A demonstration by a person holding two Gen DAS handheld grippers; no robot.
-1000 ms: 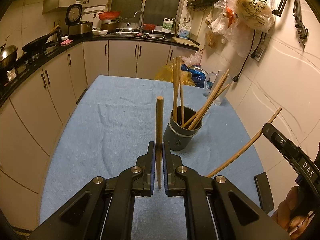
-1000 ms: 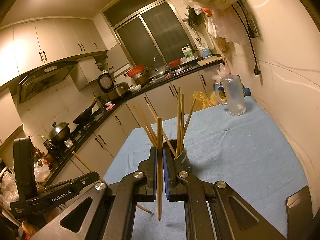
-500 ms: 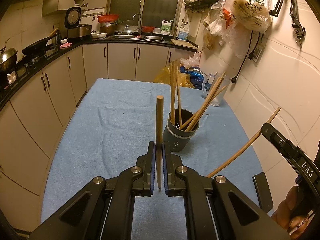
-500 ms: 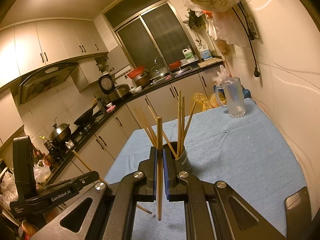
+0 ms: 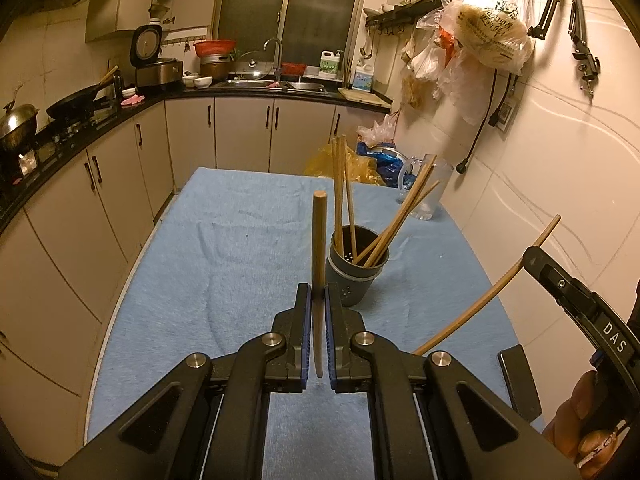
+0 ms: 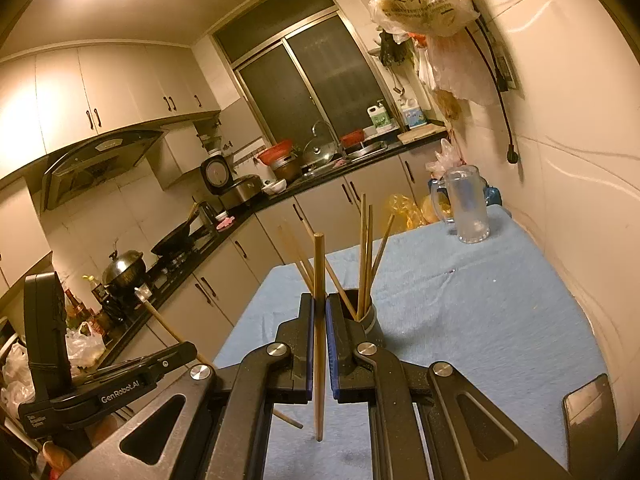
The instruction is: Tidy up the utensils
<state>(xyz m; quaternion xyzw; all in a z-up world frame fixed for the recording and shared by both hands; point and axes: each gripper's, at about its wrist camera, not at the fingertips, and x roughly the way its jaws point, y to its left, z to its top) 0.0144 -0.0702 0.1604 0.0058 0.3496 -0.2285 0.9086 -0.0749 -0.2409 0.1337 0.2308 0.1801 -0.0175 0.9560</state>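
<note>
Beside the cup (image 5: 357,268) on the blue-clothed surface (image 5: 224,264), both grippers hang in the air, each clamped on one chopstick. Seen from the left wrist, the left gripper (image 5: 319,312) has its jaws pressed together on a chopstick (image 5: 319,240) that stands nearly upright between the blue pads, its blunt top above the cup's rim and its lower end hanging free below the jaws; the gripper sits just short of the cup, a little to the cup's left. The dark cup holds several chopsticks (image 5: 344,192): some stand almost straight, others lean toward the wall side. Beyond the cup, near the surface's far edge by the wall, stands a clear glass mug (image 5: 426,192). To the cup's right in that view, the right gripper (image 5: 532,256) shows from the side with a second chopstick (image 5: 480,304) slanting through it, and fingers (image 5: 576,420) grip its handle at the lower right. From the right wrist, the right gripper (image 6: 319,316) is likewise closed on its chopstick (image 6: 319,340), held nearly vertical, with the cup (image 6: 370,316) just behind the jaws and partly hidden by them. Left of the cup in that view, the left gripper (image 6: 188,350) appears side-on with its chopstick (image 6: 160,320) passing through it.
</note>
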